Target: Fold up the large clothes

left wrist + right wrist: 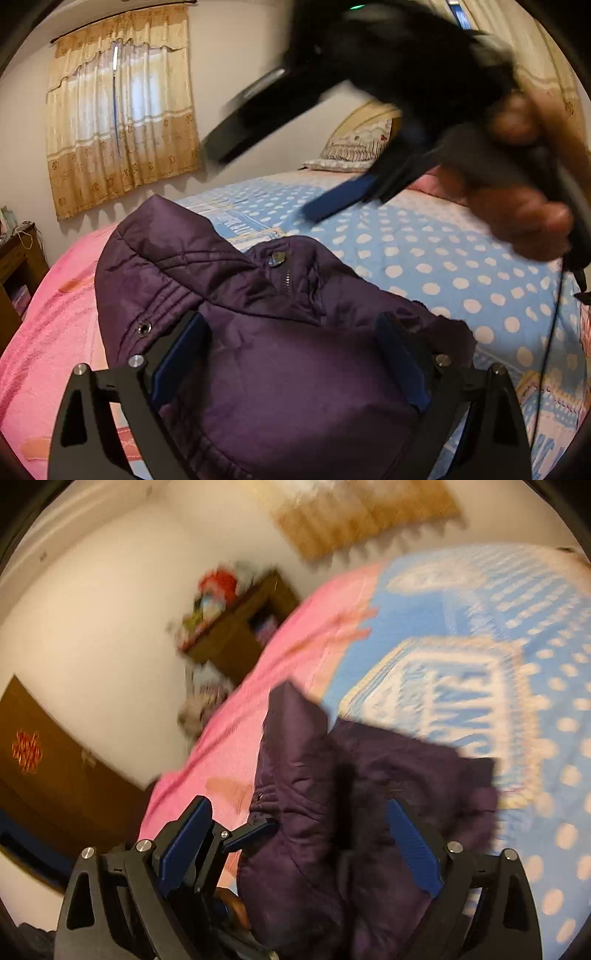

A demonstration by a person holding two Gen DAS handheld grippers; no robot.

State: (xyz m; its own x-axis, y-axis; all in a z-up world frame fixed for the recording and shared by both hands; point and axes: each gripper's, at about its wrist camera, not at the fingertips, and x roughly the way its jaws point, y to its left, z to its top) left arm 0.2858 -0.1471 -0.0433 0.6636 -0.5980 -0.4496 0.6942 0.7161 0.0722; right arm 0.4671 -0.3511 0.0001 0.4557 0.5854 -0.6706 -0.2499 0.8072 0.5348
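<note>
A dark purple padded jacket point(258, 295) lies bunched on the bed, its snap button and zip facing up. My left gripper point(291, 317) stands open, and the jacket's bulk fills the gap between its blue pads point(177, 362). In the left wrist view my right gripper point(264, 181) is a blurred shape above the bed, jaws spread wide and empty, with a person's hand point(517, 221) on it. In the right wrist view the right gripper point(297, 805) is open above the jacket point(306, 775). One left fingertip point(251, 832) touches the jacket's edge there.
The bed has a blue polka-dot sheet point(424, 258) and a pink blanket point(55, 314) on its left side. A pillow point(354, 147) lies at the head. A wooden cabinet point(240, 627), a curtained window point(122, 110) and a brown door point(44, 768) line the walls.
</note>
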